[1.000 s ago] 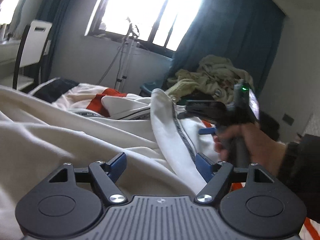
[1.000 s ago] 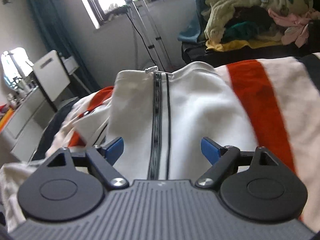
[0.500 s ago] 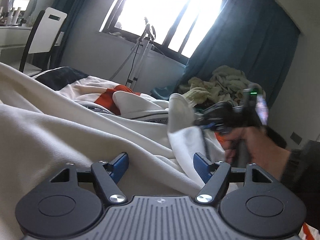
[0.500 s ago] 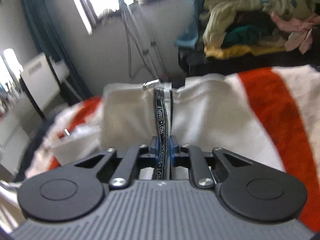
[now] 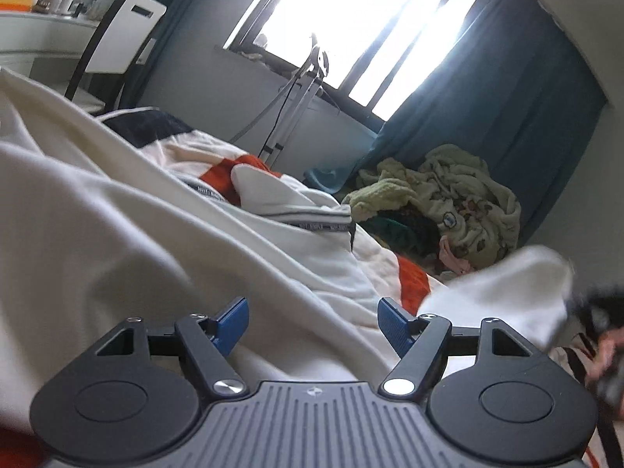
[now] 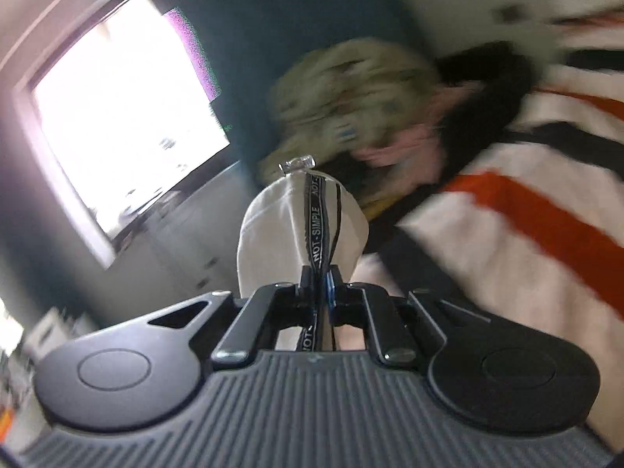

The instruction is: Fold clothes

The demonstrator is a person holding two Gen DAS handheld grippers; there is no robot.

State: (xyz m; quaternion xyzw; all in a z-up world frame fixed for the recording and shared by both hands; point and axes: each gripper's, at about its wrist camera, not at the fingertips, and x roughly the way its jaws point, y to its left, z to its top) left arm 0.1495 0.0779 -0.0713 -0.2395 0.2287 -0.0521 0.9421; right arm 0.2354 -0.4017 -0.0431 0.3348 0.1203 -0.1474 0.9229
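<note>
Cream garment (image 5: 117,234) sprawls across the striped bed cover (image 6: 526,210), one end lifted at its black lettered tape (image 6: 316,230). Right claw (image 6: 320,292) is clamped on that tape; left claw (image 5: 314,321) gapes wide just above the cloth, holding nothing.

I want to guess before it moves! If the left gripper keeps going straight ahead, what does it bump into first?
Probably the cream garment. The left gripper is open, and that cloth lies right ahead between and beyond its fingers. Depth is hard to judge through the fisheye.
</note>
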